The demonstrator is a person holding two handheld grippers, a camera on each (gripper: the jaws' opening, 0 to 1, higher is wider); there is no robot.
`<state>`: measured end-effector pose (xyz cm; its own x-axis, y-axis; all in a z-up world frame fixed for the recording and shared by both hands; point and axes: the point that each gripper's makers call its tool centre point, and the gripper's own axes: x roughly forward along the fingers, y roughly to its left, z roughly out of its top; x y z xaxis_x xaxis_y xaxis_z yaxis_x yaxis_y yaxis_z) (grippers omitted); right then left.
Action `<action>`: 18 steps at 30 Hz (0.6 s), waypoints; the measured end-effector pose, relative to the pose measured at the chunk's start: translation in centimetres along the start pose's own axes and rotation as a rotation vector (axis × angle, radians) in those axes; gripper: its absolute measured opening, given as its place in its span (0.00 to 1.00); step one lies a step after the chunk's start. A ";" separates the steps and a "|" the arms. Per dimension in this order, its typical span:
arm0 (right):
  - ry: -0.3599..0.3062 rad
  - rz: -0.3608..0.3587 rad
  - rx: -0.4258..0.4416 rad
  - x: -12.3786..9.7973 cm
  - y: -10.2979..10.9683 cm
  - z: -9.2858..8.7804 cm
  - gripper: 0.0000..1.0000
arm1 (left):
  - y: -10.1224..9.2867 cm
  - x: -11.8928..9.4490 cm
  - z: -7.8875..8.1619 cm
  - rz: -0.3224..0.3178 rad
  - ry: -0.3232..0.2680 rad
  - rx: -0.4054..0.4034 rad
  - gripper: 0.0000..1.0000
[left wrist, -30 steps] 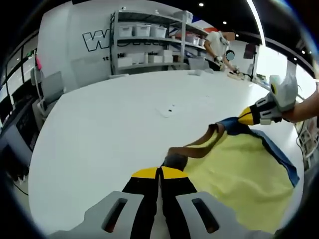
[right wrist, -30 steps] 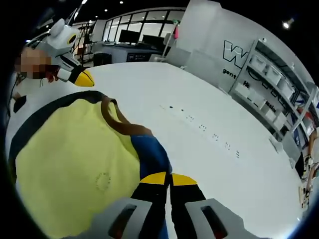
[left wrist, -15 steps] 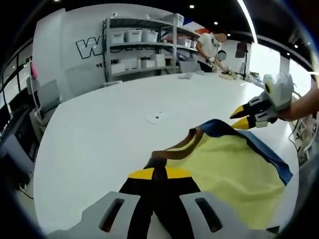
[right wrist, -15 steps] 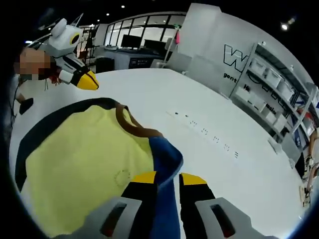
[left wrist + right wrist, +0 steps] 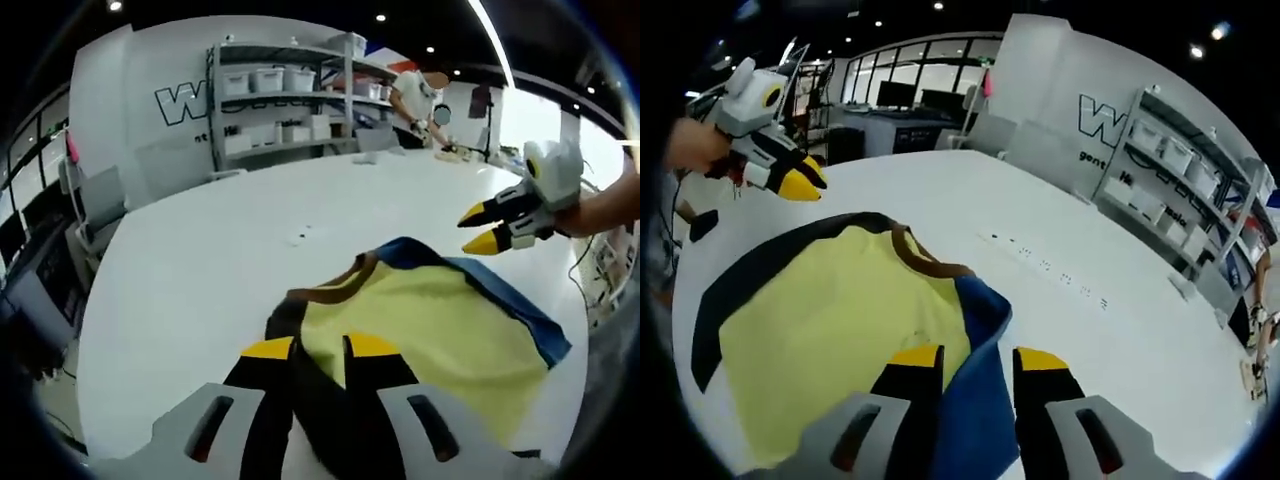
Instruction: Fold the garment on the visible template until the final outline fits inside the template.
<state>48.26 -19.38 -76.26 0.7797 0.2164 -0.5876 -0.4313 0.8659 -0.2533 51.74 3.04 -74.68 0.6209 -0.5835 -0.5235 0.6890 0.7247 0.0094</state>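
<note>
- White tabletop [image 5: 180, 270] carries the job, open lab room behind it.
- Nearest, left gripper view: left gripper [image 5: 320, 347] has its jaws apart, straddling the dark sleeve edge of the garment [image 5: 430, 320]; released, nothing pinched.
- Nearest, right gripper view: right gripper [image 5: 978, 356] is also spread, over the blue sleeve; released too. In the left gripper view it hangs above the tabletop just past the cloth, yellow tips parted.
- Why, my read: both shoulders look laid down, so the grippers sit slack over the sleeves (next fold not begun).
- Garment lies flat, yellow body, brown collar [image 5: 923, 258] facing the bare tabletop centre; long axis runs collar to hem, hem toward the tabletop edge.
- Can't make out a template outline, only small dark marks [image 5: 1045, 265] beyond the collar.
- Far: shelving [image 5: 290, 90] with bins, a person [image 5: 415, 95] at another bench.
</note>
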 end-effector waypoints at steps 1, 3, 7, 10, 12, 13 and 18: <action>-0.004 0.000 0.004 -0.2 0.1 0.0 0.25 | -0.2 -0.4 -0.1 0.003 -0.003 0.002 0.19; -0.012 0.001 0.008 -0.9 0.4 0.0 0.26 | -0.4 -1.0 -0.2 0.008 -0.005 -0.002 0.21; -0.027 -0.001 0.022 -2.4 0.9 -0.1 0.29 | -0.9 -2.4 -0.3 0.023 -0.020 -0.016 0.24; -0.049 -0.005 0.052 -3.4 1.1 -0.1 0.32 | -1.5 -3.3 -0.9 0.033 -0.016 -0.018 0.27; -0.056 -0.005 0.061 -4.1 1.4 -0.3 0.34 | -2.0 -4.0 -1.1 0.041 -0.017 -0.017 0.30; -0.062 -0.006 0.063 -4.4 1.6 -0.4 0.35 | -2.3 -4.5 -1.2 0.050 -0.022 -0.013 0.31; -0.077 0.012 0.062 -6.1 2.9 -1.2 0.41 | -3.6 -6.3 -1.8 0.062 -0.032 -0.010 0.36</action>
<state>41.73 -18.76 -74.32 0.8083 0.2588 -0.5288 -0.4136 0.8888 -0.1972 44.66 4.74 -73.01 0.6737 -0.5489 -0.4948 0.6455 0.7631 0.0323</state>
